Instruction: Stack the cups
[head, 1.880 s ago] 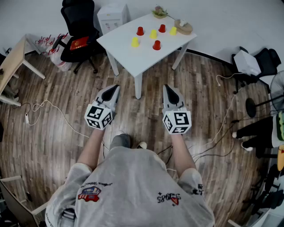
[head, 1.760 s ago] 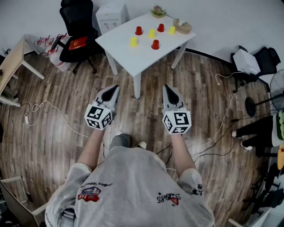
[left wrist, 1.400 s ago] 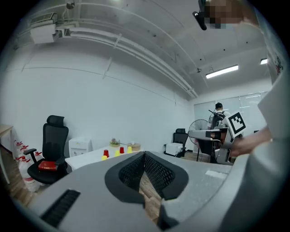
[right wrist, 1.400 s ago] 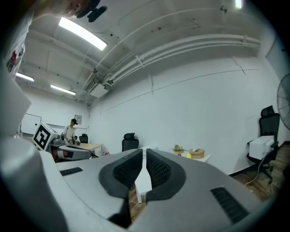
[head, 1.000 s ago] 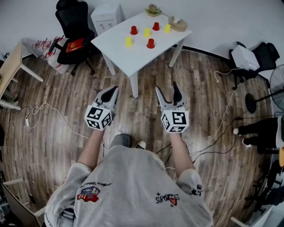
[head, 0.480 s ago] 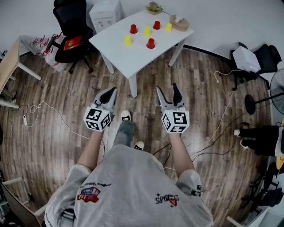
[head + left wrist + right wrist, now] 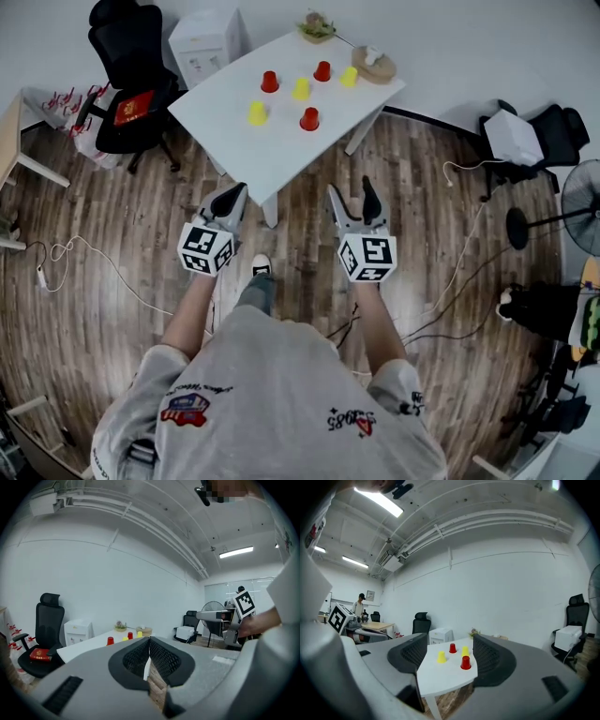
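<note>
Head view first: the person stands on a brown wooden plank floor [image 7: 112, 234], short of the white rectangular table [image 7: 281, 150], with both grippers held out in front and well apart from everything on it. The left gripper [image 7: 232, 195] has its jaws pressed together, and the right gripper [image 7: 352, 193] has its jaws spread. On the table, the near red plastic cup [image 7: 309, 119] and the near yellow plastic cup [image 7: 257, 113] stand apart, with the back row of cups [image 7: 301, 88] behind them: red, yellow, red, yellow, each on its own and none stacked. A round wooden bowl [image 7: 373, 64] sits at the far corner, and a black office chair [image 7: 131, 56] is off to the left. Over to the left gripper view: the jaws meet tip to tip with nothing pinched, and red and yellow cups show small on the table beyond. Now the right gripper view: the jaws stand wide, having just been closing a touch, with nothing between the pads. The table and four cups show through the gap, far ahead.
</note>
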Demonstrator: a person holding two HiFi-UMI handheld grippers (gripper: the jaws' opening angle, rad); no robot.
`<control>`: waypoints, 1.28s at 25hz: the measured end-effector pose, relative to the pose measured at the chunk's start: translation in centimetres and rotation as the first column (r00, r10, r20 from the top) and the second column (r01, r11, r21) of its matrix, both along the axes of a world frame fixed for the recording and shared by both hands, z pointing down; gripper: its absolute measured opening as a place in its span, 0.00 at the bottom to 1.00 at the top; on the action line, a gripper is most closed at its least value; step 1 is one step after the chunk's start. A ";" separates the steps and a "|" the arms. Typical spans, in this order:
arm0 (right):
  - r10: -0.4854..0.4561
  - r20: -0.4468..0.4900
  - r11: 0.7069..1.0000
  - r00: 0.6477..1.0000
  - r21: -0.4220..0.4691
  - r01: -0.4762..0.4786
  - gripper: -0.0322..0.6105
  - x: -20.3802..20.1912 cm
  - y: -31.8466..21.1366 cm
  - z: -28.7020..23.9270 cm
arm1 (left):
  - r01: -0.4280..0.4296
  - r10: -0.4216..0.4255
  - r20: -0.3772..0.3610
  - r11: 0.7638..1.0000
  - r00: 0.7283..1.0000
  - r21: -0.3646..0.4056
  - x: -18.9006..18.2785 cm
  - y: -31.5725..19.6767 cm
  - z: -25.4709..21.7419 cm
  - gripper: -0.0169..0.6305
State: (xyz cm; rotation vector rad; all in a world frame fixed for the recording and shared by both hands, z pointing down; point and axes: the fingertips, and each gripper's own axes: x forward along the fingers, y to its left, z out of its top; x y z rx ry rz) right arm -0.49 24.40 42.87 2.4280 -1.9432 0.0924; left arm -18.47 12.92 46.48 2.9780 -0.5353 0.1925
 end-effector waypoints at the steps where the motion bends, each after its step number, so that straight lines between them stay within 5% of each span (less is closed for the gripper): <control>1: 0.005 -0.002 1.000 1.000 0.000 -0.005 0.50 0.7 -1.5 -0.3 | -0.005 0.005 0.004 1.000 1.000 0.004 0.8 -1.5 0.0 0.04; 15: 0.007 -0.084 0.999 0.996 -0.039 -0.011 0.50 5.4 -20.3 -1.8 | -0.044 0.044 0.005 0.999 0.999 0.003 7.4 -20.4 -0.3 0.04; 32: -0.118 -0.124 0.989 0.985 -0.104 0.106 0.50 12.3 -32.4 1.3 | 0.055 -0.055 0.033 0.998 0.998 -0.016 14.0 -30.3 0.8 0.04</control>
